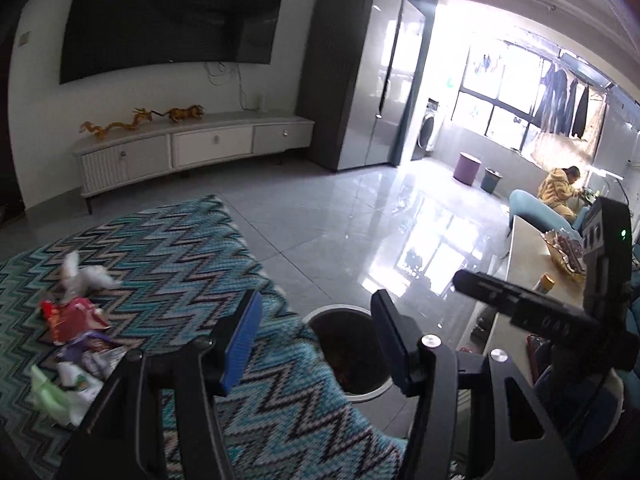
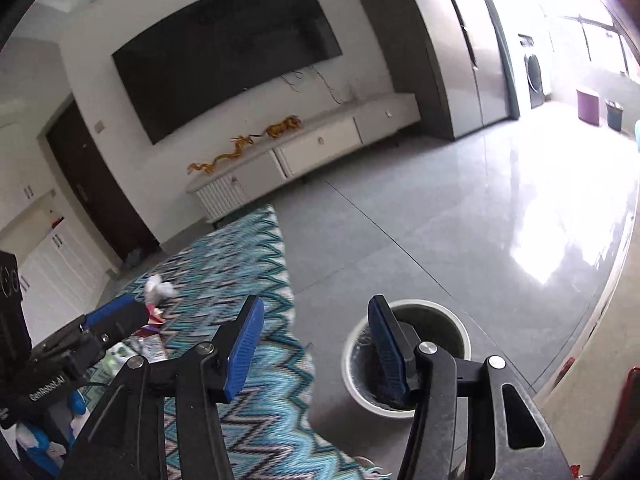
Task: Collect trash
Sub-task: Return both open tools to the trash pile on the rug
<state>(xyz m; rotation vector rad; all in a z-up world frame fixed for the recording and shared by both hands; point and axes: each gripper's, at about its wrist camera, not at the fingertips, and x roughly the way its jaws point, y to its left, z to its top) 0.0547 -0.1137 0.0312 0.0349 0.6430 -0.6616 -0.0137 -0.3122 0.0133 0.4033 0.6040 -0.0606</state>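
Note:
A pile of trash lies on the zigzag rug (image 1: 180, 256): a white crumpled tissue (image 1: 86, 276), a red wrapper (image 1: 74, 316) and a green-white packet (image 1: 60, 394). A white trash bin (image 1: 348, 354) with a dark inside stands on the tiled floor by the rug's edge. My left gripper (image 1: 316, 344) is open and empty, above the bin's near side. In the right wrist view my right gripper (image 2: 316, 350) is open and empty beside the bin (image 2: 406, 356). The tissue (image 2: 160, 288) and wrappers (image 2: 152, 322) lie left of it, partly hidden by the left gripper.
A low table (image 1: 532, 276) with a snack bag and a can stands at the right. A white TV cabinet (image 1: 192, 148) and a wall TV are at the back. A person sits on a blue sofa (image 1: 536, 208) far right.

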